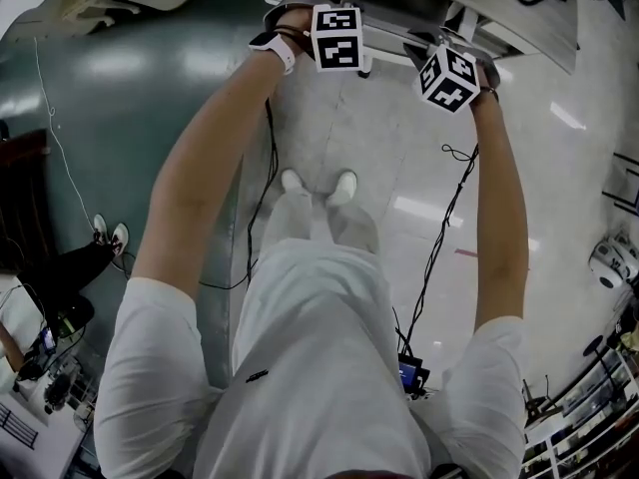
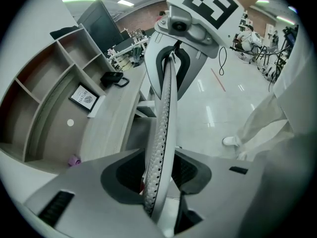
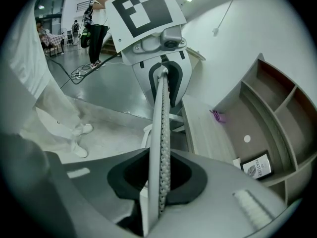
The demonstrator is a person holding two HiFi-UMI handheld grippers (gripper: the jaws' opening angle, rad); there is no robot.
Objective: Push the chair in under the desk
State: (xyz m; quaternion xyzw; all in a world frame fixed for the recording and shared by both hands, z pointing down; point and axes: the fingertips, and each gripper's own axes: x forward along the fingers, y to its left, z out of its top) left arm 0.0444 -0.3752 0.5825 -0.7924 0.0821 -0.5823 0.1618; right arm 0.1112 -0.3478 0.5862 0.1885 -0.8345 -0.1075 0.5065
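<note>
Glossy floor [image 1: 419, 178] lies under the person's shoes [image 1: 318, 186] at mid-frame. Just beyond, at the top edge, the left gripper [image 2: 159, 180] and right gripper [image 3: 159, 180] are each pinched onto the thin mesh rim of the chair backrest [image 2: 166, 93], which stands close before the desk [image 2: 106, 128]. Such narrow edge grips could slip. Uneven pushing could swing the seat into the desk front instead of under it. The shelves [image 2: 44, 108] lie farthest back.

White shirt [image 1: 319, 367], pale trousers [image 1: 329, 223], perhaps wristwatch [image 1: 275, 48]
</note>
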